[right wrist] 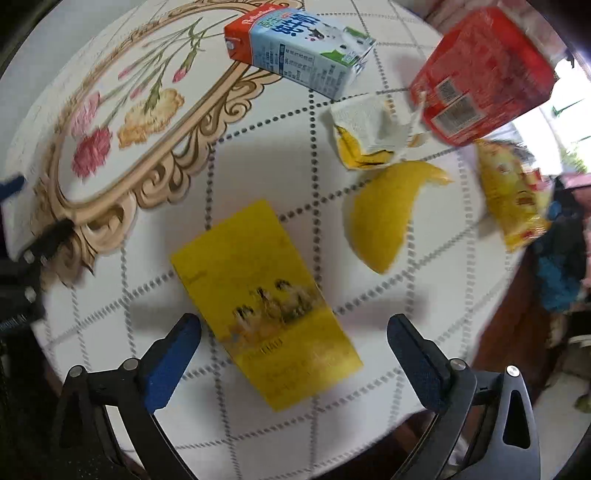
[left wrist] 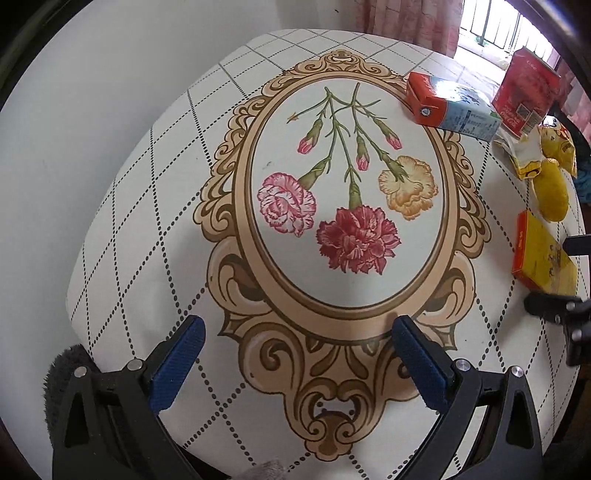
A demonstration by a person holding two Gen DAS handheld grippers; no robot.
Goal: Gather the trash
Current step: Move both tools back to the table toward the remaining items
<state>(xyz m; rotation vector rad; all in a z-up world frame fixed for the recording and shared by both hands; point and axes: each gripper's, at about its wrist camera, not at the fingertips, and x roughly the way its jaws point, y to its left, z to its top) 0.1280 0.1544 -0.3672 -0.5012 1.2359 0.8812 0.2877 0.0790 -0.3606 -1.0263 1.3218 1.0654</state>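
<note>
Trash lies on a round table (left wrist: 129, 206) with a flower print. In the right wrist view a flat yellow box (right wrist: 266, 299) lies between the wide-open fingers of my right gripper (right wrist: 293, 328). Beyond it are a yellow fruit peel (right wrist: 384, 218), a crumpled white tissue wrapper (right wrist: 369, 129), a milk carton (right wrist: 299, 55), a red carton (right wrist: 484, 74) and a yellow snack bag (right wrist: 513, 199). My left gripper (left wrist: 295, 332) is open and empty over the table's printed middle. In its view the same items sit at the right: milk carton (left wrist: 454, 107), red carton (left wrist: 524, 92), yellow box (left wrist: 543, 254).
The table edge (right wrist: 461, 373) runs close under my right gripper, with dark floor and clutter beyond it. A white wall (left wrist: 74, 92) stands behind the table on the left. A curtain and a bright window (left wrist: 491, 22) are at the back.
</note>
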